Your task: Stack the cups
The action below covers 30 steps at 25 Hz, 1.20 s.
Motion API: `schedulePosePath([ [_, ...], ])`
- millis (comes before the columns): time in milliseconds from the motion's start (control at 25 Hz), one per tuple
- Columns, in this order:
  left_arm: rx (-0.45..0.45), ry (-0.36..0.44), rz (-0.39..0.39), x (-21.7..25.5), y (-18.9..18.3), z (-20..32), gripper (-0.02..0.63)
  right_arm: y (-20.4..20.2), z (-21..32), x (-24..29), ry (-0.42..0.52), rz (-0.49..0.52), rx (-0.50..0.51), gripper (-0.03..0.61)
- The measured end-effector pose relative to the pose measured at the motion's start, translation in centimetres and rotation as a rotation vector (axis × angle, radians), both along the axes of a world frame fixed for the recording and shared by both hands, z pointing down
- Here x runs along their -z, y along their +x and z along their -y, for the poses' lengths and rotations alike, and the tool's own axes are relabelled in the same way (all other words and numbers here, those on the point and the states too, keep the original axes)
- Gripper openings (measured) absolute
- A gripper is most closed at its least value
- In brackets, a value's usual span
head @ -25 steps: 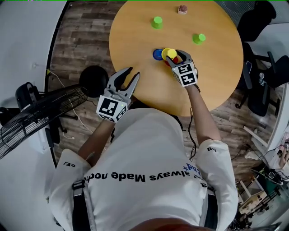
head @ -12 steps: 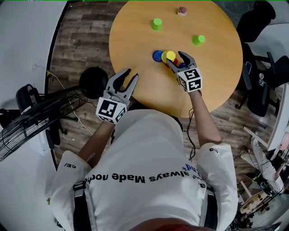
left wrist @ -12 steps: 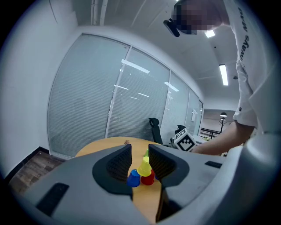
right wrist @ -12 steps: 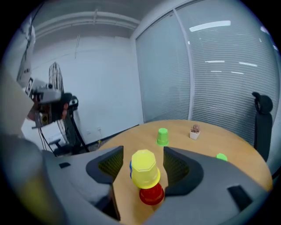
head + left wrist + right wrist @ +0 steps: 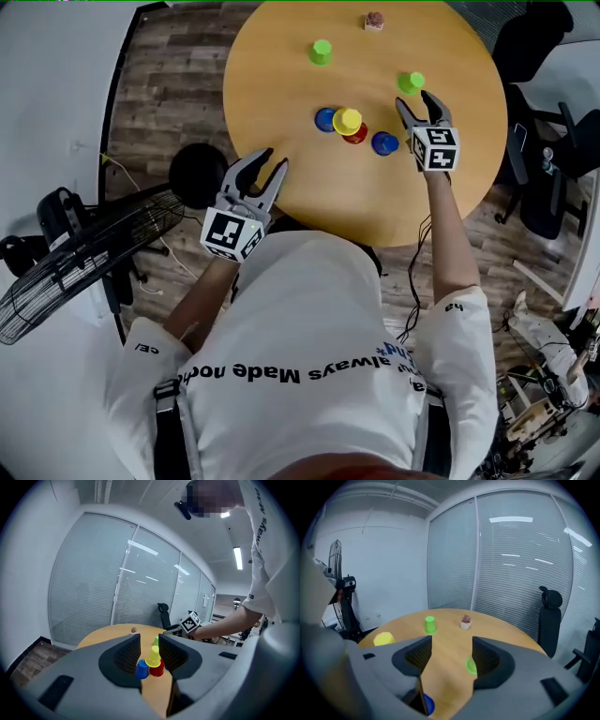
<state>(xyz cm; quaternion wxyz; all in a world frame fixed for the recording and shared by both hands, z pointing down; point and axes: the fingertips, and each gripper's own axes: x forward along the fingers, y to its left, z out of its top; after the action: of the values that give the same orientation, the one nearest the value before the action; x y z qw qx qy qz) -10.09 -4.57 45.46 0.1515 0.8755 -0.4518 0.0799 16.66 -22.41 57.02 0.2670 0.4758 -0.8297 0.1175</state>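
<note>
A: Where's the stack?
B: Near the middle of the round worktop. The yellow cup sits upside down on the red cup. The left blue cup stands just beside them, at their 9 o'clock.
A: And the loose ones?
B: The right blue cup is at 4 o'clock from the stack, a little apart. The right green cup is out at 2 o'clock and the far green cup at 11, well apart from each other. A small potted plant sits by the rim at 12.
A: The right tool?
B: The right tool hangs over the worktop's 3 o'clock side, between the right blue cup and the right green cup, tips toward the green one. Its jaws have just been opening and stand wide, released. Only bare wood lies between them, with the green cup beyond, by the right-hand jaw.
A: The left one?
B: The left tool is at the worktop's 7 o'clock edge, aimed at the stack. Its jaws are partly apart and grip nothing; the cups show through the gap, well beyond it.
A: Anything round about?
B: A standing fan on the plank floor at 8 o'clock, and a black office chair at 2.
</note>
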Motion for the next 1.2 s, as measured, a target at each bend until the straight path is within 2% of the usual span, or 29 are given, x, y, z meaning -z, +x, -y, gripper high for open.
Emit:
schedulePosePath([
  [320, 0.023, -0.041, 0.023, -0.9, -0.3, 0.7, 0.137, 5.3, 5.2, -5.4, -0.084, -0.085, -0.092, 0.282],
  [680, 0.06, -0.09, 0.037, -1.8, -0.7, 0.9, 0.137, 6.8, 8.3, -11.0, -0.218, -0.116, -0.112, 0.282],
  [880, 0.08, -0.105, 0.038, -2.3, -1.3, 0.4, 0.137, 6.3, 9.0, -12.5, -0.243, -0.119, -0.113, 0.281],
  [960, 0.086, -0.11, 0.038, -2.5, -1.4, 0.3, 0.137, 6.3, 9.0, -12.7, -0.246, -0.131, -0.115, 0.241],
  [1200, 0.071, -0.091, 0.017, -2.4, -1.6, 0.4, 0.137, 4.9, 8.0, -9.3, -0.186, -0.135, -0.096, 0.24],
])
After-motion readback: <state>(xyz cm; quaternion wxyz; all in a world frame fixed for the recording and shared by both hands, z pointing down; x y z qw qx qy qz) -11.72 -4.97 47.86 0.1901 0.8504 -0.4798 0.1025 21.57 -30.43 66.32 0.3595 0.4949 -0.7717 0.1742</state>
